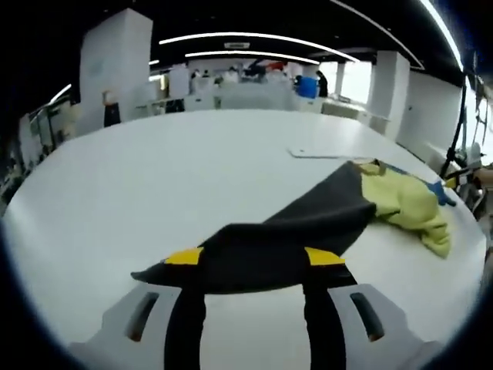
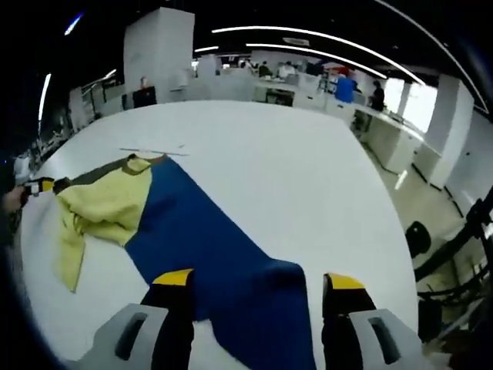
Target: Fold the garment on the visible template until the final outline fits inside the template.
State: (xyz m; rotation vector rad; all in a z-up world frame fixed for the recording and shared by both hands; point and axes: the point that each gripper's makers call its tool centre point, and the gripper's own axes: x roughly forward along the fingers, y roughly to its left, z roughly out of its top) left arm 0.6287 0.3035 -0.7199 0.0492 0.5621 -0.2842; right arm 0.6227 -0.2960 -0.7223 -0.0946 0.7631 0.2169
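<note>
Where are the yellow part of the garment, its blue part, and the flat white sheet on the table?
yellow part (image 2: pixel 104 202): right gripper view, on the bunched middle.
blue part (image 2: pixel 208 247): right gripper view, on the flat spread cloth.
flat white sheet (image 1: pixel 320 153): left gripper view, on its middle.

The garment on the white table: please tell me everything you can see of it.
The garment is soft cloth, with blue, dark grey and pale yellow parts. It lies spread but rumpled on the white table, the yellow part bunched at one end. Its near edges lie between the jaws of the left gripper and the right gripper; whether they grip it is unclear.
</note>
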